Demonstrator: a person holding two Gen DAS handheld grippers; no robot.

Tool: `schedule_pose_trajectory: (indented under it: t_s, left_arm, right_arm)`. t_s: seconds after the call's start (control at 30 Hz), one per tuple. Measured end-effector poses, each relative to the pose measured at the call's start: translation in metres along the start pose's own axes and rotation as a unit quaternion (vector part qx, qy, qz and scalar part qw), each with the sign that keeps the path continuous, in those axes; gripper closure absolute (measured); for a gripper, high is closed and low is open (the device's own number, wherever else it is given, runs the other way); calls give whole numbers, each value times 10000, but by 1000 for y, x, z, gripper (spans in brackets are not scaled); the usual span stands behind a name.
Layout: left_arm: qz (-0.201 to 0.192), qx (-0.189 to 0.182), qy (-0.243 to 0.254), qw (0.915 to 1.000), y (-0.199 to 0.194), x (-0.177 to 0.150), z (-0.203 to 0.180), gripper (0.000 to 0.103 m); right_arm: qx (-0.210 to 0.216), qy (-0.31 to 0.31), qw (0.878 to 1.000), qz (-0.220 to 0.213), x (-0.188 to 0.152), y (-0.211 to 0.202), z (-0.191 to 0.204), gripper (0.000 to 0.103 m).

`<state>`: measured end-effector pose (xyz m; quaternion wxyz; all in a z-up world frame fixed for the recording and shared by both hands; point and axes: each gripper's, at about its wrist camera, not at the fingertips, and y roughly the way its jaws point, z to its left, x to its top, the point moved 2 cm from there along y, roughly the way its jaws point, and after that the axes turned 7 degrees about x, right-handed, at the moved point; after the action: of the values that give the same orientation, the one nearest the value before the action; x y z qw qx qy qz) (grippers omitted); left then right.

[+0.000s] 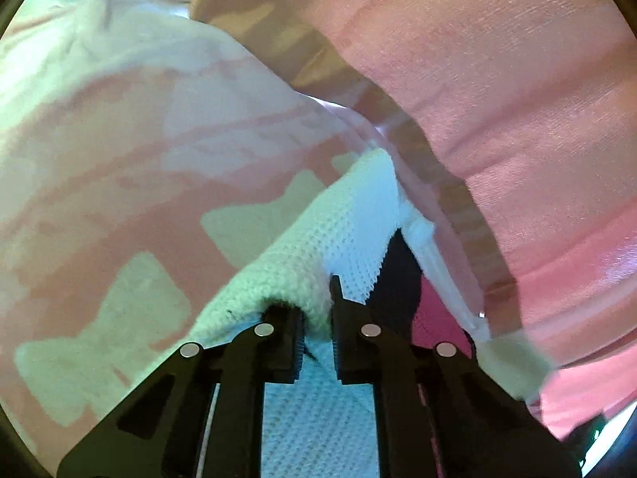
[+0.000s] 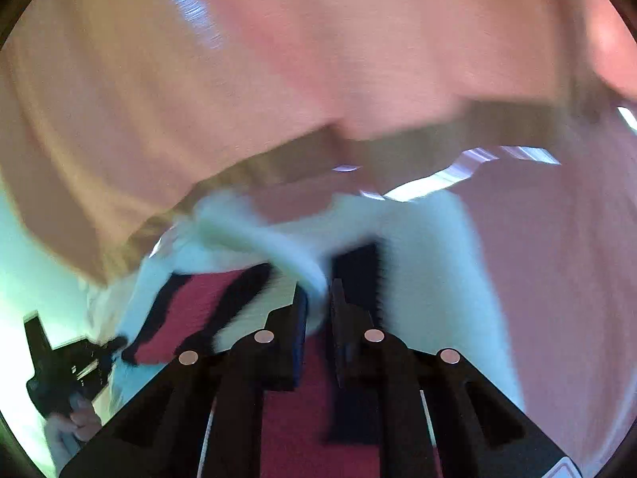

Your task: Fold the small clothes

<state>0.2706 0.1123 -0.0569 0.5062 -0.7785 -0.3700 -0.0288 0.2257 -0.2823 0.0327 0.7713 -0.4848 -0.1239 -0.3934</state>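
Knit garment [image 1: 350, 223]: a fold is pinched in the left gripper [image 1: 317, 310], running toward 1 o'clock; right gripper [image 2: 318, 298] is clamped on its white edge.

left gripper [image 1: 317, 310]: black plastic, two angular linkage arms per side
pivots [image 1: 264, 330]: four round silver pins in a row
pads [image 1: 296, 342]: black, ribbed inner faces
right gripper [image 2: 318, 310]: same black build, same silver pins
hand [image 2: 73, 424]: bare, no sleeve visible

Home, pink bedding [image 1: 497, 79], patterned cloth [image 1: 119, 139]
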Motion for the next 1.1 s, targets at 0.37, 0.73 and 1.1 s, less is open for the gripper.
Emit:
schedule_pose_trajectory:
  t_s: [0.37,0.73,1.1]
  left_arm:
    - [219,-99,-198,9995,6,-4,6,89]
    - [157,-174,-90,9997,-6,4,14,94]
    - [-23,153,-56,9999,-7,2,23,93]
  right_arm:
    - [246,672,9966,413,-7,17,-38,53]
    - [-51,-184,9998,76,3,-11,-23,97]
    - [-251,-242,9980,525,-26,-5,-32,96]
